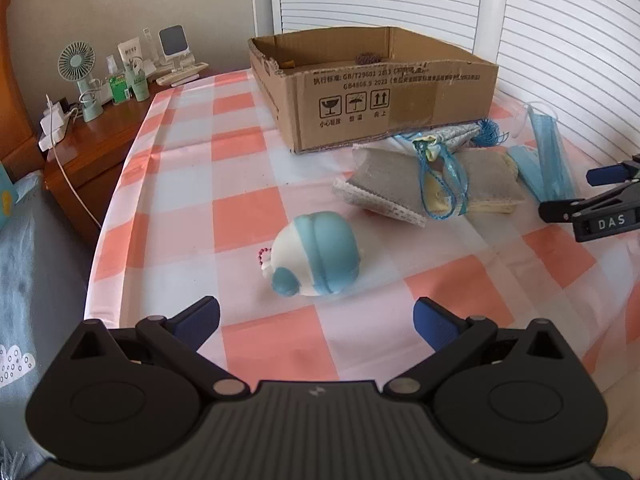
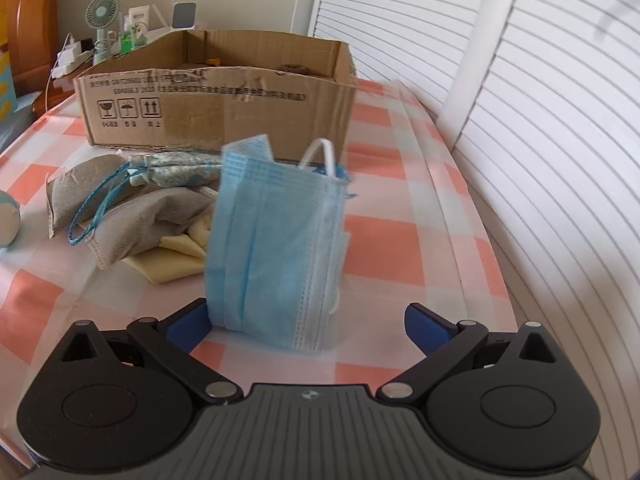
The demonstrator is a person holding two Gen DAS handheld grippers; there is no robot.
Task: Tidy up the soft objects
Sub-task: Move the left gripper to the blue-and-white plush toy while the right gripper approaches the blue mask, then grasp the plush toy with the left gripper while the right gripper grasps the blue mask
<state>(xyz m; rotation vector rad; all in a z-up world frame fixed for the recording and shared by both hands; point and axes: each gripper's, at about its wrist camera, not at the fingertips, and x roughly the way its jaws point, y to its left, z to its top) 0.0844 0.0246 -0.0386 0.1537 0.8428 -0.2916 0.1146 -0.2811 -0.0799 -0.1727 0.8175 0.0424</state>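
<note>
A blue and white squishy toy (image 1: 314, 254) lies on the checked cloth just ahead of my open, empty left gripper (image 1: 316, 322). Behind it lie grey pouches (image 1: 384, 184) tangled with blue cord, a yellow cloth (image 2: 172, 264) and a blue face mask (image 1: 548, 152). In the right wrist view the face mask (image 2: 276, 236) stands bunched between the fingers of my open right gripper (image 2: 308, 322), near the left fingertip (image 2: 188, 324). An open cardboard box (image 1: 384, 92) stands at the back; it also shows in the right wrist view (image 2: 216, 104).
A wooden bedside cabinet (image 1: 92, 148) at the left holds a small fan (image 1: 78, 76), bottles and a charger with cable. White slatted doors (image 2: 540, 120) run along the right. Bedding (image 1: 28, 264) lies at the left below the table edge.
</note>
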